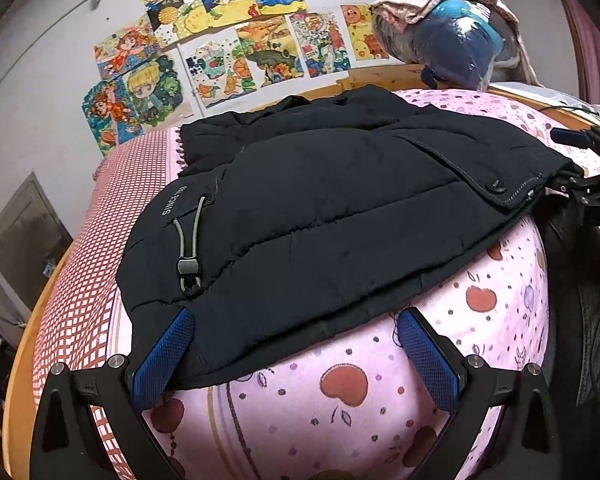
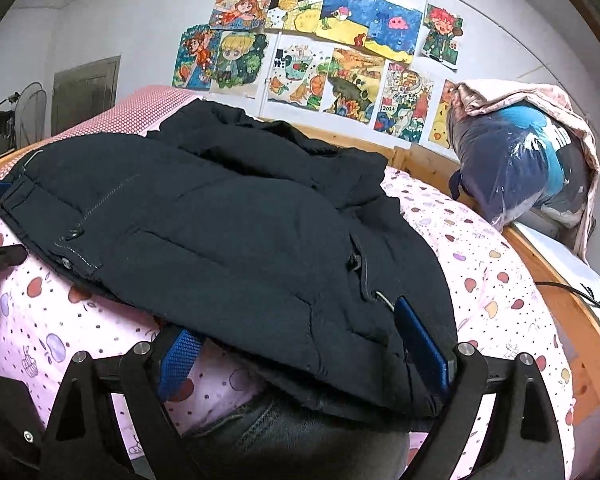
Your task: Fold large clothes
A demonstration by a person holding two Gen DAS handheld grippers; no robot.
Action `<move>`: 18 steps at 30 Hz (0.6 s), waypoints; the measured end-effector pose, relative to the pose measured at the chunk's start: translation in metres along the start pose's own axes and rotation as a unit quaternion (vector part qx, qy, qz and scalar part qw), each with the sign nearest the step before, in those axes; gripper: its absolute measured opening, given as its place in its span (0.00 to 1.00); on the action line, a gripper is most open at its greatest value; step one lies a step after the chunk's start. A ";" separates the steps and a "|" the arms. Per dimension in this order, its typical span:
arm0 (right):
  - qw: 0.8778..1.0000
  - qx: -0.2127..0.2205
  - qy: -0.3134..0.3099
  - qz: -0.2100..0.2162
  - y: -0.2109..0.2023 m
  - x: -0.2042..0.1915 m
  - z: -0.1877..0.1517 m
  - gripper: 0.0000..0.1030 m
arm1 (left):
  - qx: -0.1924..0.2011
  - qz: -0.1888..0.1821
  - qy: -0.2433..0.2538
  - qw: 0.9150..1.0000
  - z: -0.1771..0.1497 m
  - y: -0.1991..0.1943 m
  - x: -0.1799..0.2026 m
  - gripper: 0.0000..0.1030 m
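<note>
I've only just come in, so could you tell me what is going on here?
A person is folding a black padded jacket spread on a bed with a pink fruit-print sheet, using handheld tongs in each hand. The left tongs are open at the jacket's near hem, one pad on the fabric. The right tongs are open around the hem at the other corner. Neither has closed on the jacket.

A bed with a wooden frame [image 2: 556, 292] carries everything. A pink sheet [image 1: 340, 392] printed with apples and dots covers most of it; a red-and-white checked cover [image 1: 80, 280] shows along the left edge. A black padded jacket [image 1: 320, 216] lies spread across the sheet. At the far right corner sits a plastic-wrapped bundle [image 2: 512, 160] with a pinkish cloth [image 2: 512, 98] on top.
</note>
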State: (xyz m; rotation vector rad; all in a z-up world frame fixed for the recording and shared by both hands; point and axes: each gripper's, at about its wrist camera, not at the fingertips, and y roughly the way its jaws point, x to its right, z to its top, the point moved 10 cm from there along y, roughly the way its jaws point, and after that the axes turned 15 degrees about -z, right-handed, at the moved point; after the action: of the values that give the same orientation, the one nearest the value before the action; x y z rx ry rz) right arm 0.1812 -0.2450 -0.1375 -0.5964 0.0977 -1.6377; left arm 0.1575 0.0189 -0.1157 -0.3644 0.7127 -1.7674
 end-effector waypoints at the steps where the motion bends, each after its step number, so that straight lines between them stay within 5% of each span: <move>1: 1.000 0.000 0.000 0.000 0.001 0.001 0.000 0.85 | 0.001 0.002 -0.004 1.000 0.001 0.000 -0.001 1.00; 9: 1.000 0.014 -0.008 -0.009 -0.005 -0.005 0.000 0.76 | 0.015 0.037 -0.001 0.999 0.006 -0.005 -0.004 0.97; 13: 1.000 0.014 -0.015 -0.001 -0.006 -0.010 0.000 0.66 | 0.026 0.051 -0.011 0.998 0.009 -0.009 -0.011 0.85; 18: 1.000 0.012 -0.022 -0.006 -0.006 -0.012 -0.002 0.66 | 0.031 0.068 -0.001 0.997 0.013 -0.010 -0.019 0.71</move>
State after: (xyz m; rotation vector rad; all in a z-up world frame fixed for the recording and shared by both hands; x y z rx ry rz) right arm 0.1756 -0.2332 -0.1408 -0.6161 0.0418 -1.6334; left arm 0.1631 0.0352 -0.0974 -0.2695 0.6653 -1.6553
